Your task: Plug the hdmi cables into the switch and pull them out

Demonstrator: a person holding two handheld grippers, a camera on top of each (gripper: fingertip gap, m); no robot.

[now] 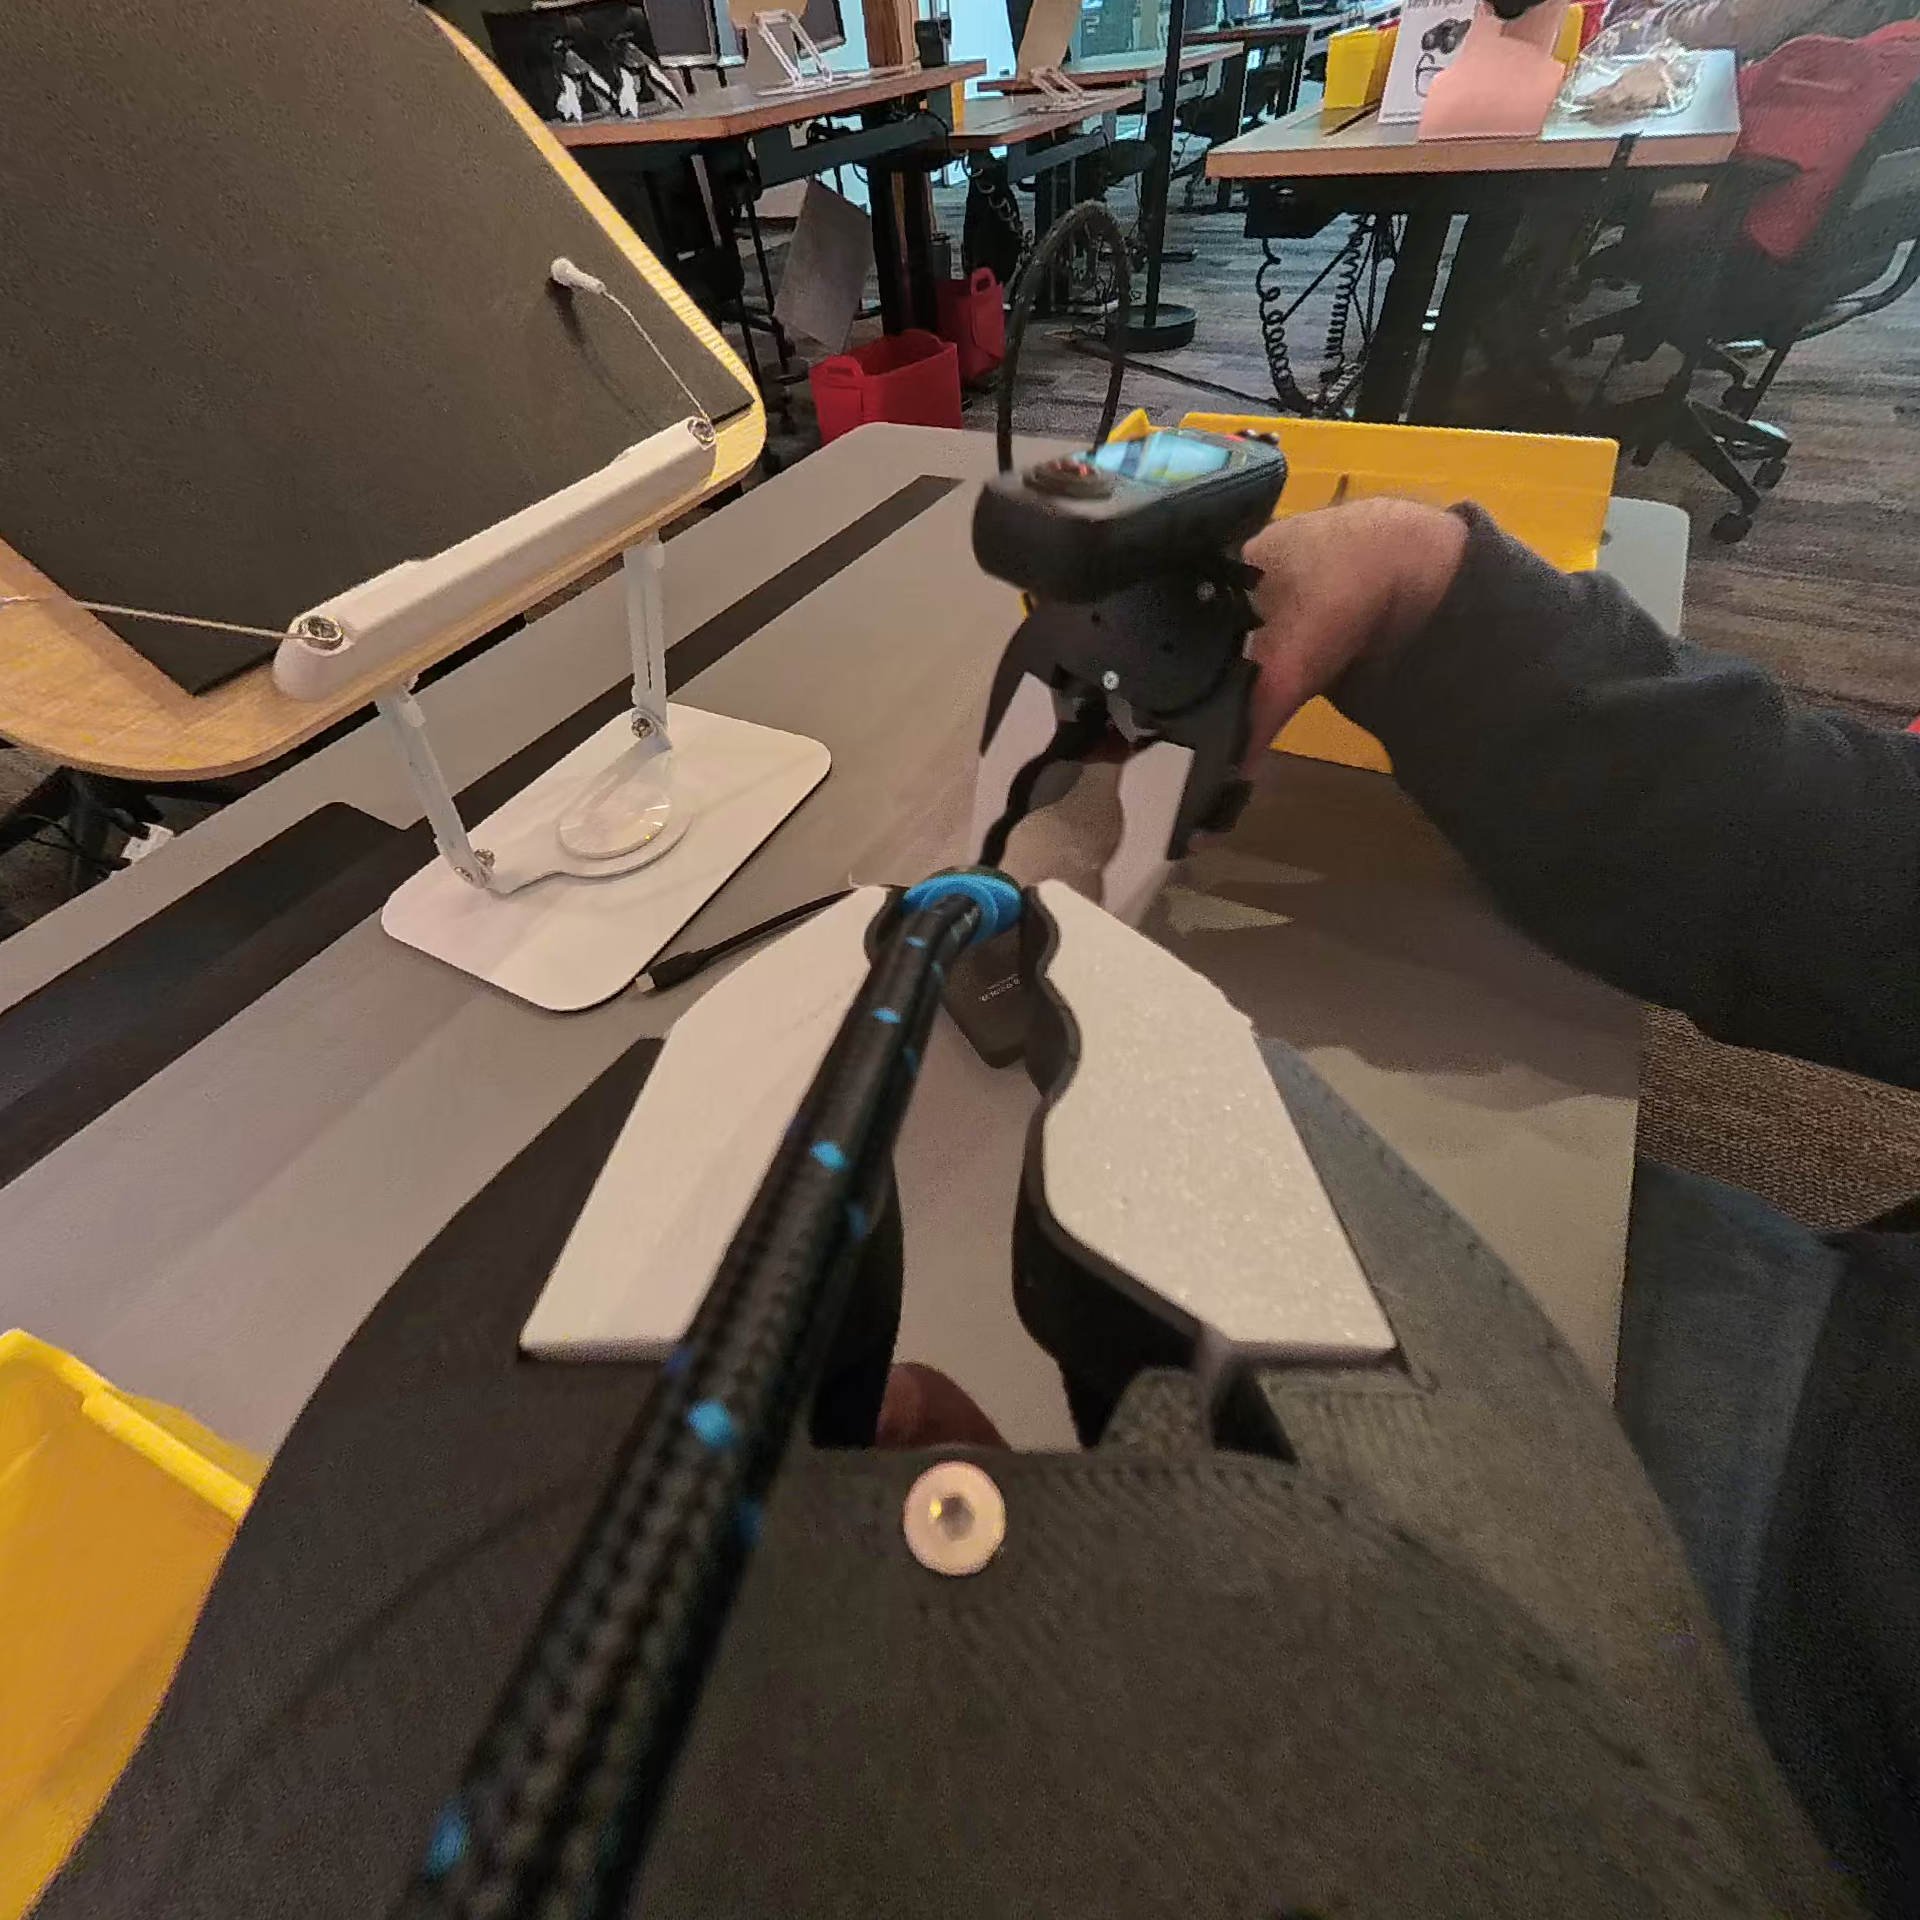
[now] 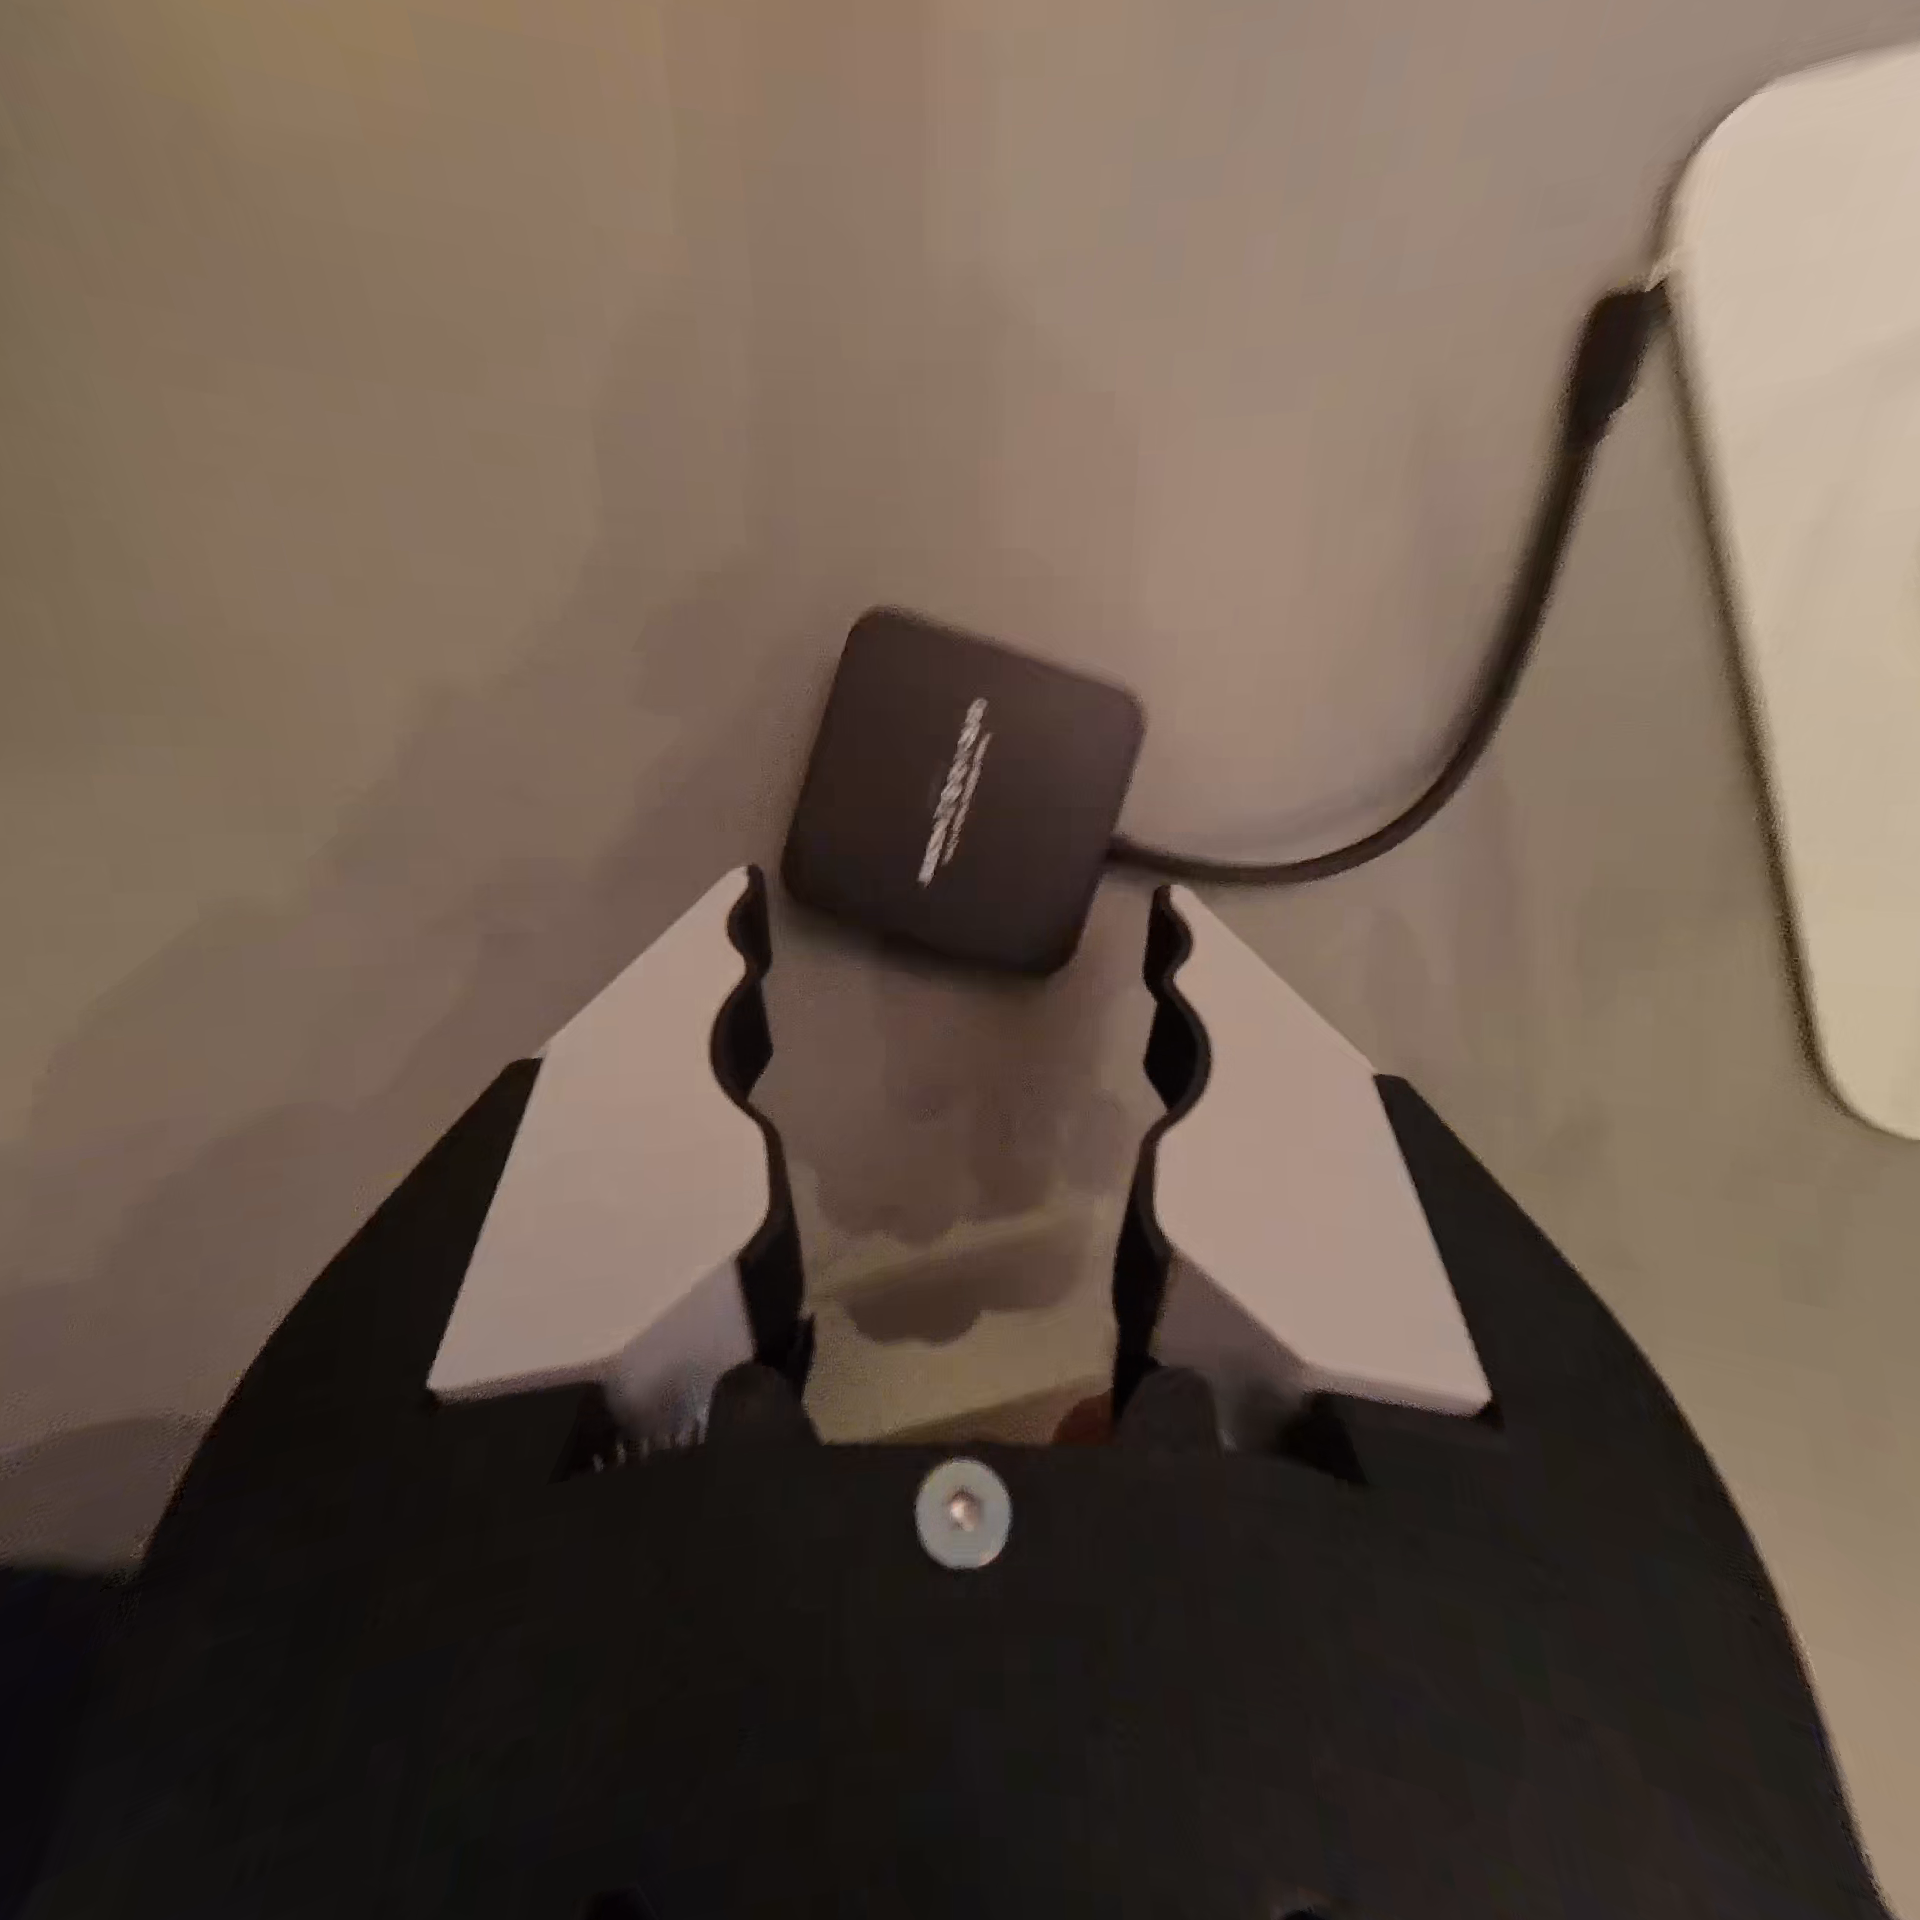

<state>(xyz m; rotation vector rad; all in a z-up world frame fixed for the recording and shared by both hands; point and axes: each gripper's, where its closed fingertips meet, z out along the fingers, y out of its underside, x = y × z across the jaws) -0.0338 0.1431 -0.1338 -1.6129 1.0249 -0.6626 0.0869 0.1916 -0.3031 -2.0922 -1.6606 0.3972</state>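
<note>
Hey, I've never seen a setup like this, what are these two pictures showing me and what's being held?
No robot here: a person holds a handheld two-finger gripper in each hand, each with a camera looking along its fingers. The left wrist view shows the left gripper shut on a black braided HDMI cable with blue flecks, near its blue-collared plug. Farther off, a hand holds the right gripper. The right wrist view looks down past that open, empty gripper at the small black switch on the grey table, its thin lead running toward a white stand base.
</note>
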